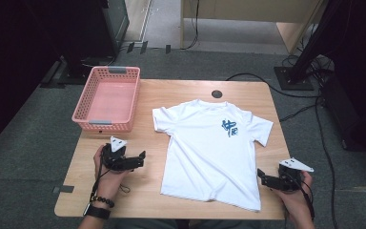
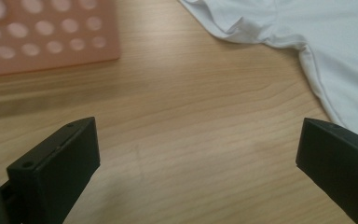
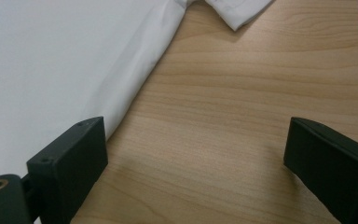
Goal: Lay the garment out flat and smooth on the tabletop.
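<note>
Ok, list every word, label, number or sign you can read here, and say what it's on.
No text here can be read for certain.
T-shirt: a blue print on the chest, letter-like, too small and blurred to read.
Basket: grey patches on the near and far rims, no lettering to make out.
Table: no writing on it.

No text, number or brand can be read anywhere. The one mark is a small blue printed emblem (image 1: 229,128) on the chest of the white T-shirt (image 1: 205,157), right of centre in the high view; its strokes look like stylised characters, but they are too small and blurred to make out.
</note>
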{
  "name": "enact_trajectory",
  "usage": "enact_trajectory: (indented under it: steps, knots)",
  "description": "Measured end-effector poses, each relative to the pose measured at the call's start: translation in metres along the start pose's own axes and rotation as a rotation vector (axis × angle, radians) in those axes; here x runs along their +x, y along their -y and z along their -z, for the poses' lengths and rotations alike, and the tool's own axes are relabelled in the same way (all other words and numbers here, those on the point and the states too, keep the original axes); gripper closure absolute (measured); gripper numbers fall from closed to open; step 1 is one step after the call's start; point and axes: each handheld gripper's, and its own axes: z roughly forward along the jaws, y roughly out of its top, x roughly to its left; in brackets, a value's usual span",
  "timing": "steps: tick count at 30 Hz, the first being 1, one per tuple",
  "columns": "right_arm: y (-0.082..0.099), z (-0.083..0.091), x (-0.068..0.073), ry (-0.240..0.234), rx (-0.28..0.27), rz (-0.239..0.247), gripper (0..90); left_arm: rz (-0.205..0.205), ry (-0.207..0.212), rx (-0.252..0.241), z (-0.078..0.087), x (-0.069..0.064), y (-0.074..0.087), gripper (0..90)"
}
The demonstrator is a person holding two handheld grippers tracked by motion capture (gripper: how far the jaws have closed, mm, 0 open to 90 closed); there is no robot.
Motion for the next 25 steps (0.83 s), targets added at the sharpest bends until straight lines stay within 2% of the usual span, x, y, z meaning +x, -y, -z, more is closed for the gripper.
enact_trajectory:
  steps: [2,6,8,11,13,15,18,19,21,24,25]
  knots:
    - [0.001,-0.001,-0.001,0.006,0.005,-0.003,5.9,0.012,-0.001,0.001,0.007,0.006,0.009,0.0]
    - [0.002,-0.001,0.0,0.017,0.004,0.001,5.8,0.008,-0.028,0.024,0.018,0.018,0.028,0.0]
    - [0.002,-0.002,0.001,0.031,0.007,0.014,5.8,0.003,-0.041,0.02,0.023,0.024,0.035,0.0]
    - [0.002,-0.003,0.005,0.059,0.015,0.041,5.9,0.019,-0.068,0.02,0.03,0.034,0.044,0.0]
    - [0.002,-0.003,0.005,0.058,0.018,0.034,5.9,0.054,-0.07,0.03,0.033,0.042,0.047,0.0]
    - [0.002,-0.003,0.005,0.059,0.018,0.034,5.9,0.048,-0.092,0.025,0.035,0.048,0.047,0.0]
    - [0.002,-0.003,0.005,0.057,0.018,0.033,5.9,0.049,-0.109,0.069,0.035,0.053,0.048,0.0]
    - [0.002,-0.003,0.005,0.057,0.018,0.034,5.9,0.053,-0.108,0.067,0.035,0.054,0.048,0.0]
    - [0.002,-0.003,0.005,0.057,0.018,0.034,5.9,0.039,-0.115,0.075,0.034,0.053,0.048,0.0]
    - [0.002,-0.004,0.005,0.057,0.017,0.034,5.9,-0.004,-0.155,0.102,0.03,0.048,0.046,0.0]
    - [0.002,-0.004,0.005,0.057,0.016,0.034,5.9,-0.007,-0.153,0.102,0.03,0.048,0.046,0.0]
